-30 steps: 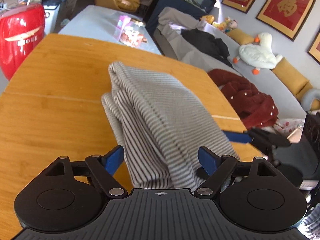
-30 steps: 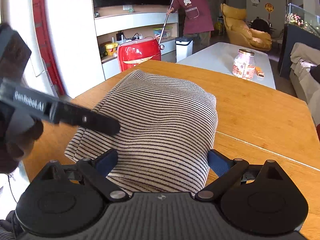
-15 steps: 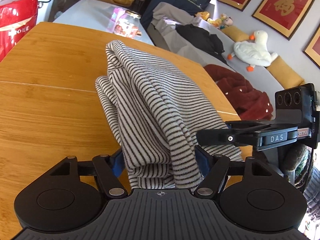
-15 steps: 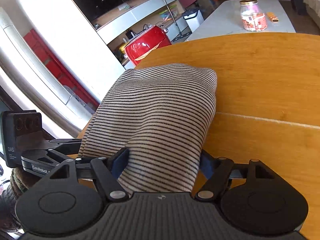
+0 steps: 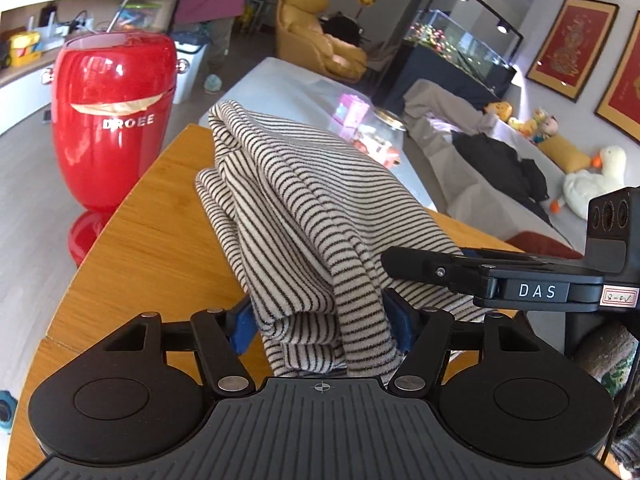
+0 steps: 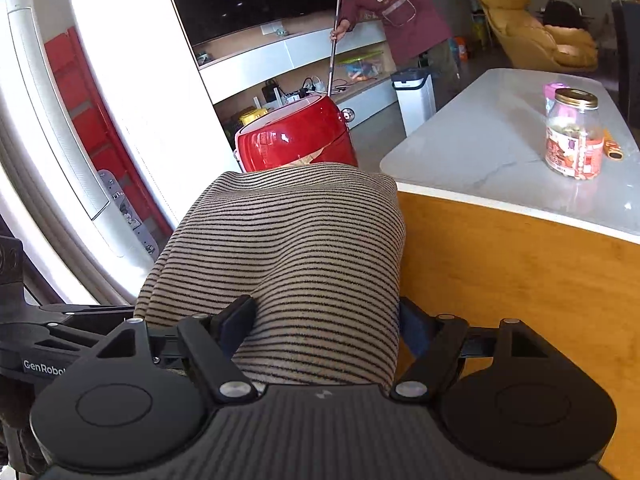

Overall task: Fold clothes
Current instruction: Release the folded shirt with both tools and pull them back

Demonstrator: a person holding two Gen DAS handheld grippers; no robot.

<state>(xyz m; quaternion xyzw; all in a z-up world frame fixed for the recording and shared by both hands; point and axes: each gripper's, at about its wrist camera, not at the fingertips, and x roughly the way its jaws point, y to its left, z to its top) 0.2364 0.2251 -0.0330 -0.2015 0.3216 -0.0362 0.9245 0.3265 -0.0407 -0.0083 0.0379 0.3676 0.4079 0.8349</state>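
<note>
While bunched in thick folds, striped garment, both tools clamped.

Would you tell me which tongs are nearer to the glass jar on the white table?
Right. The jar sits ahead-right of the right tongs; the left tongs are farther off on the opposite side.

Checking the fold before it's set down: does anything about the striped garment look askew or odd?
The striped garment is bunched, not flat: uneven layers show at its left edge, clamped by the left gripper and right gripper. No damage visible.
</note>
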